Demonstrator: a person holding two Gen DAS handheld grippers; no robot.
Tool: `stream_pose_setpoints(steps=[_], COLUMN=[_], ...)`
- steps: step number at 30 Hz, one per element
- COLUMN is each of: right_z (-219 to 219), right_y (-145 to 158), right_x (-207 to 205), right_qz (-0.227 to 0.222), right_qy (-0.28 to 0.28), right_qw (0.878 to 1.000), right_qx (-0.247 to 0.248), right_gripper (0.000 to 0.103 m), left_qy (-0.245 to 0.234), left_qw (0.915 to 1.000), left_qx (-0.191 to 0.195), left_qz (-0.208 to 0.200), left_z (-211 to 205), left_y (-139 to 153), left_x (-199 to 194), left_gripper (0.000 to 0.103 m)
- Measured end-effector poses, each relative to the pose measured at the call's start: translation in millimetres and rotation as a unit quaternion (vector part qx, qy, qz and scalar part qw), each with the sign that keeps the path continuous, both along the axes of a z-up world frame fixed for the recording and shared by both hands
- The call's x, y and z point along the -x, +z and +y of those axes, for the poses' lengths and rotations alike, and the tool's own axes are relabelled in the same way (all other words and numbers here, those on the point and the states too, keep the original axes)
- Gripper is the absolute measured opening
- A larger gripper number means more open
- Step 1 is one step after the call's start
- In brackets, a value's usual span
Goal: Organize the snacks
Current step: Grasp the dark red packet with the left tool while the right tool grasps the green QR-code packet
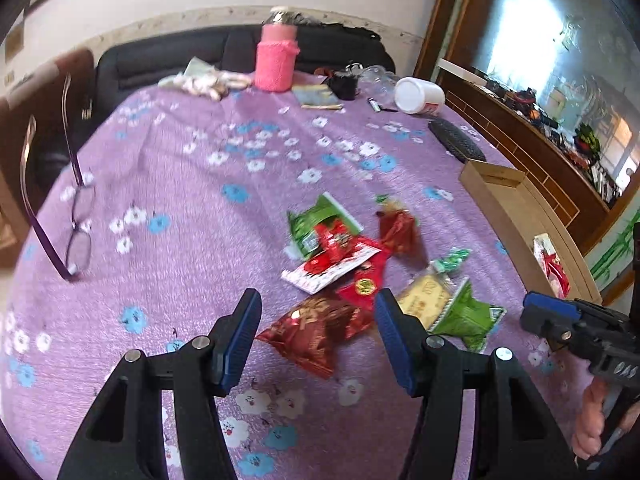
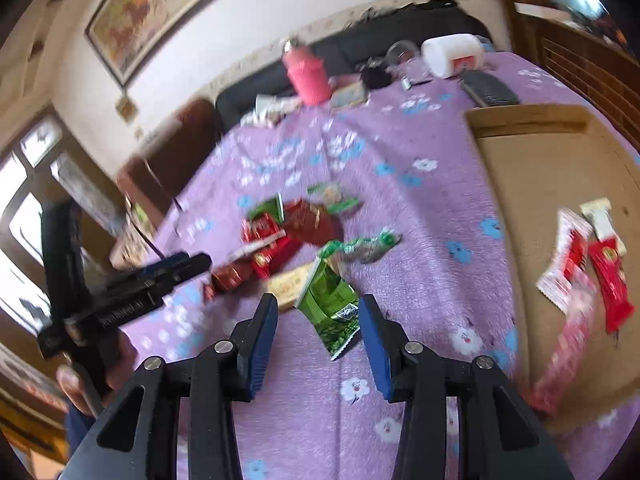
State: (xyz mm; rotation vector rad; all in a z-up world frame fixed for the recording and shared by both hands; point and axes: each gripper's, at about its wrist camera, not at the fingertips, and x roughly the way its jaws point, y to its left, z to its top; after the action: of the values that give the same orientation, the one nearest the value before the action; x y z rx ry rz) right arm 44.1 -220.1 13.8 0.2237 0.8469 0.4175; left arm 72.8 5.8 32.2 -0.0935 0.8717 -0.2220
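A pile of snack packets lies on the purple flowered cloth point(image 1: 192, 184). My left gripper point(image 1: 318, 308) is open and empty, just above a dark red foil packet point(image 1: 320, 328). My right gripper point(image 2: 318, 314) is open and empty, its fingers either side of a green packet point(image 2: 330, 304); it also shows at the right of the left wrist view point(image 1: 544, 314). Red and white packets point(image 1: 336, 260) and another green packet point(image 1: 320, 220) lie behind. A cardboard box point(image 2: 540, 184) at the right holds red packets point(image 2: 608, 280).
Purple glasses point(image 1: 76, 216) lie at the left. A pink covered bottle point(image 1: 276, 60), a white jar point(image 1: 420, 96), a black brush point(image 1: 456, 142) and small items stand at the table's far end. A dark sofa point(image 1: 168, 56) is behind.
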Motion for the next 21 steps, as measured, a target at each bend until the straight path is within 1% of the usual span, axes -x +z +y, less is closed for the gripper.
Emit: stream_pose_setpoints(steps=[1, 3, 4, 5, 6, 8, 10, 11, 12, 14, 15, 17, 18, 21], right_z=[5, 11, 12, 14, 16, 21, 27, 31, 35, 40, 40, 43, 43, 41], right_y=[-1, -3, -4, -5, -8, -16, -22, -25, -27, -30, -31, -33, -34, -34], right_x=[-5, -18, -23, -28, -33, -41, -38, -36, -32, -27, -25, -23, -23, -22], right_qz=[-0.004, -0.006, -0.005, -0.004, -0.001, 0.013, 0.014, 0.014, 0.012, -0.006, -0.012, -0.019, -0.017, -0.019], right_qy=[0.007, 0.016, 0.019, 0.027, 0.040, 0.055, 0.079, 0.091, 0.102, 0.098, 0.098, 0.104, 0.107, 0.112], right_qw=[1.000, 0.999, 0.999, 0.999, 0.999, 0.998, 0.996, 0.994, 0.992, 0.992, 0.991, 0.989, 0.988, 0.988], right_qx=[0.017, 0.033, 0.035, 0.033, 0.030, 0.039, 0.045, 0.056, 0.070, 0.084, 0.090, 0.105, 0.109, 0.103], right_gripper=[0.045, 0.051, 0.065, 0.077, 0.079, 0.079, 0.079, 0.079, 0.079, 0.078, 0.076, 0.053, 0.049, 0.045], left_qy=[-0.004, -0.002, -0.002, -0.006, -0.009, -0.017, -0.022, -0.024, -0.025, -0.025, -0.024, -0.023, -0.024, -0.028], left_qw=[1.0000, 0.9999, 0.9999, 0.9999, 0.9999, 0.9998, 0.9997, 0.9997, 0.9997, 0.9996, 0.9996, 0.9995, 0.9995, 0.9992], left_qx=[0.007, 0.007, 0.005, 0.004, 0.006, 0.006, 0.003, 0.001, -0.001, -0.011, -0.015, -0.019, -0.019, -0.020], left_qz=[0.001, -0.009, -0.010, -0.009, -0.006, 0.001, 0.003, 0.004, 0.005, 0.005, 0.006, 0.011, 0.013, 0.022], left_z=[0, 1, 1, 0, 0, -1, -2, -4, -4, -7, -7, -7, -7, -7], left_y=[0, 3, 3, 3, 2, 0, -2, -2, -3, -5, -6, -8, -9, -14], left_x=[-1, 0, 0, -1, -1, -1, -2, -2, -3, -4, -5, -6, -7, -9], left_gripper=[0.058, 0.058, 0.058, 0.060, 0.062, 0.064, 0.068, 0.070, 0.071, 0.071, 0.071, 0.071, 0.072, 0.072])
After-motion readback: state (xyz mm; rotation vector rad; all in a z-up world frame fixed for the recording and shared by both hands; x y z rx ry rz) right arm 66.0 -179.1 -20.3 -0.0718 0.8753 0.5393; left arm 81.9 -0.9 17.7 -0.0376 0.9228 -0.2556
